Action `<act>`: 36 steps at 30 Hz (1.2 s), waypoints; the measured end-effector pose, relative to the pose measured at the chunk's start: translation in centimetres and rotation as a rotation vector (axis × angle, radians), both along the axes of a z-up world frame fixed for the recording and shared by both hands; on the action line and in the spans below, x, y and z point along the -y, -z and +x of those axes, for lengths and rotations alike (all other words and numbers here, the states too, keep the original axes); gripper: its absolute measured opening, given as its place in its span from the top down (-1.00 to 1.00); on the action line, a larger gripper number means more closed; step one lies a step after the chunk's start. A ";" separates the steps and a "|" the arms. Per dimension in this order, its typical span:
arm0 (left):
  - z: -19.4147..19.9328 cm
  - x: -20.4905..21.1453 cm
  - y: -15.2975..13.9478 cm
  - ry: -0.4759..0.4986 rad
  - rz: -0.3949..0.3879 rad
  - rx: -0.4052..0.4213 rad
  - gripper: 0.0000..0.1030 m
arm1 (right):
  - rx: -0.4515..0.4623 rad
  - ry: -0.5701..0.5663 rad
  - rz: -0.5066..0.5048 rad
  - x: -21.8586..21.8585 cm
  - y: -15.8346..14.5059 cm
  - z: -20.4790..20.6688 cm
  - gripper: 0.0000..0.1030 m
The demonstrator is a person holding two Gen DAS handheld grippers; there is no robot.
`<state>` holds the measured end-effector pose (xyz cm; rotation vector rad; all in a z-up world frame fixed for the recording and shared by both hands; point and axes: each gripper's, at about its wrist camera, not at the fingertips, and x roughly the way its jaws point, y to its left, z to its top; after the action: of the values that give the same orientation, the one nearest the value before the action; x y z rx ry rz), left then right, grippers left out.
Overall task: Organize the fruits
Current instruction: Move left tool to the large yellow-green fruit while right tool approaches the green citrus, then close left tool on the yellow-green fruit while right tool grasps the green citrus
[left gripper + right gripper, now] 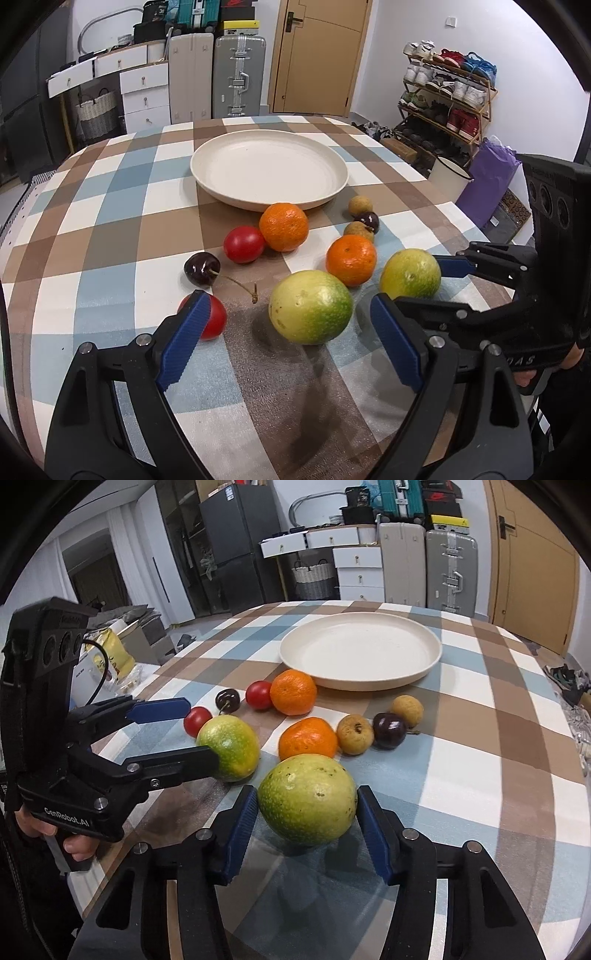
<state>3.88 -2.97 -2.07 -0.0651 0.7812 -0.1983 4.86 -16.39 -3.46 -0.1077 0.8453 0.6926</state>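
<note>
Two green-yellow fruits lie on the checked tablecloth. My left gripper (288, 299) is open around the nearer green fruit (310, 306), with gaps at both blue pads. My right gripper (306, 794) is shut on the other green fruit (306, 797), both pads against its sides. The left wrist view shows that right gripper (413, 282) at the far right. Behind the green fruits lie two oranges (283, 227) (351, 260), a red tomato (243, 243), a dark cherry (201, 269) and two brown longans (360, 205). A second tomato (216, 317) is half hidden by my left finger. The cream plate (195, 162) is empty.
Another dark cherry (388, 730) sits between the longans. Past the table's right edge stand a shoe rack (450, 99), a white bucket (448, 175) and a purple bag. Suitcases, white drawers and a door line the back wall.
</note>
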 end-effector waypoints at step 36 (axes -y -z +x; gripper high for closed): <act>0.5 0.7 -1.6 0.025 0.041 0.041 -0.01 | 0.042 0.106 0.028 2.3 -2.8 0.2 -0.08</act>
<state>4.39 -3.70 -0.46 -0.0123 0.7453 -0.2065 5.07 -18.66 -0.69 -0.0515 0.7948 0.6006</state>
